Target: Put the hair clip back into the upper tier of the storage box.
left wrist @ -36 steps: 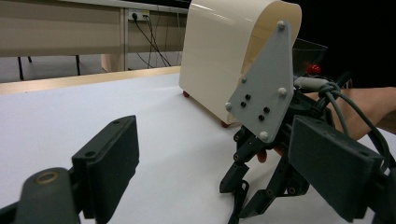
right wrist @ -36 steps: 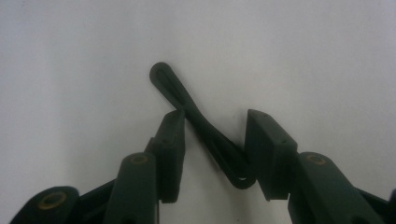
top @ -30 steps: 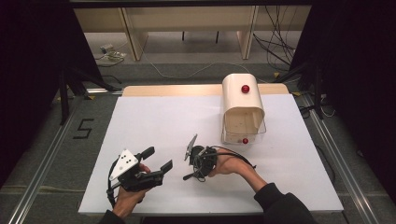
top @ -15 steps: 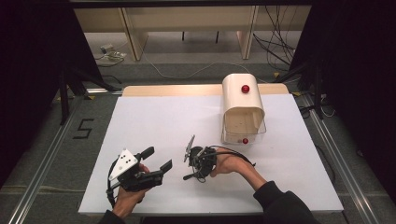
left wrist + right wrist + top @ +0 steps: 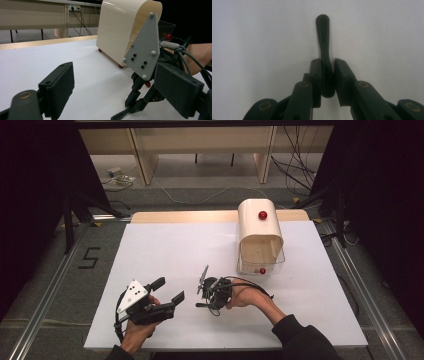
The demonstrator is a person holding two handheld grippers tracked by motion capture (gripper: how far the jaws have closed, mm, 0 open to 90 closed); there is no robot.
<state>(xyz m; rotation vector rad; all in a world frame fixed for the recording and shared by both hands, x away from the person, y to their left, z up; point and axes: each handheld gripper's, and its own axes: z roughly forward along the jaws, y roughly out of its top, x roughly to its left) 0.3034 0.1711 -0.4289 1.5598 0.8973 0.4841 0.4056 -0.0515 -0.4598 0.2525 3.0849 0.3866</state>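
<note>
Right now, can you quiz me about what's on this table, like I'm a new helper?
1. True or false: the left gripper has its jaws wide apart, with nothing between them.
2. What colour are the knobs on the cream box? A blue, B red, C green.
3. Fill in: the right gripper has its jaws on either side of a dark, slim ____ lying on the white table.
Key: 1 true; 2 B; 3 handle.

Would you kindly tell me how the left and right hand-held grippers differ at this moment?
The left hand-held gripper has its jaws spread wide with nothing between them; the right hand-held gripper has its jaws closed on a slim black handle. The left points toward the cream bread box; the right points down at the white table. Both are black.
</note>
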